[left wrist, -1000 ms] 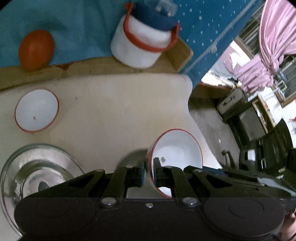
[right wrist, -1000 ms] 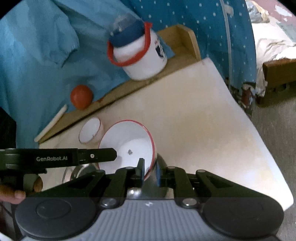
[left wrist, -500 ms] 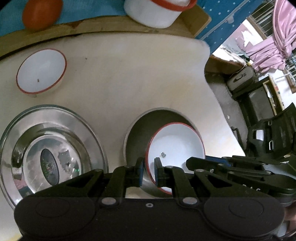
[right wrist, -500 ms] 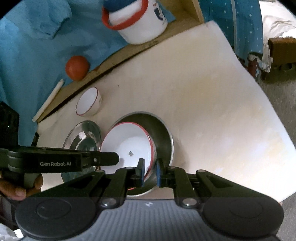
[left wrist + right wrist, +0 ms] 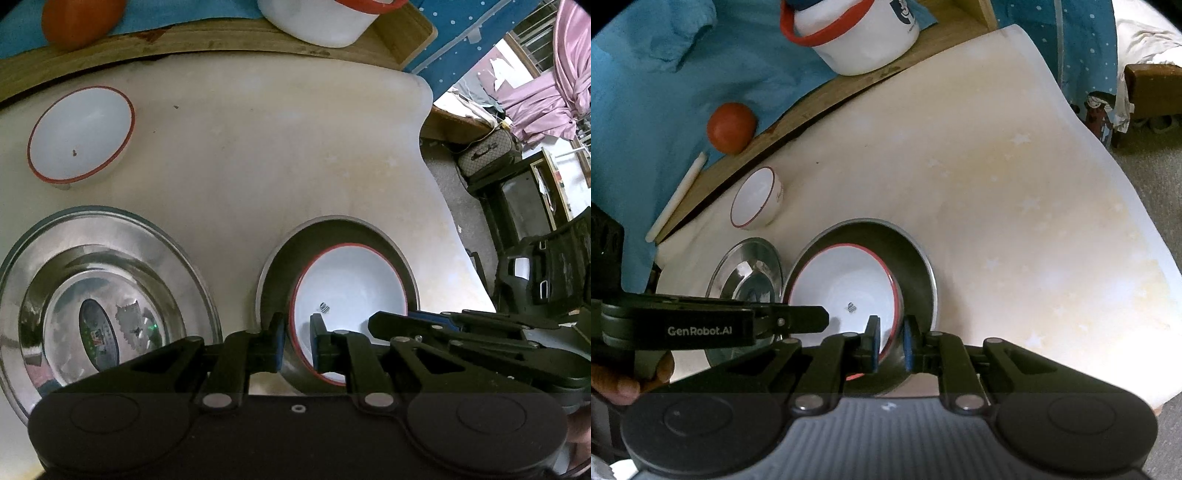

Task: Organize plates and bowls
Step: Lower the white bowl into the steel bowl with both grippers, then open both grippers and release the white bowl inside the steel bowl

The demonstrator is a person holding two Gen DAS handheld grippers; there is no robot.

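The left gripper [image 5: 297, 345] is seen straddling the near rim of a white red-rimmed bowl [image 5: 351, 291], one pad inside and one outside, with slight gaps at the pads. The right gripper [image 5: 889, 345] is set over the opposite side of the same rim (its jaws are parting at this moment), and small gaps show there too. The bowl is seated mouth-up inside a deeper steel bowl [image 5: 916, 266] on the cream table [image 5: 1015, 206]; being round, no long axis is offered. A steel plate [image 5: 110, 295] is placed just beside the steel bowl, and a smaller red-rimmed bowl [image 5: 79, 138] stands upright further back, near an orange ball [image 5: 730, 127] and a white tub [image 5: 864, 40].
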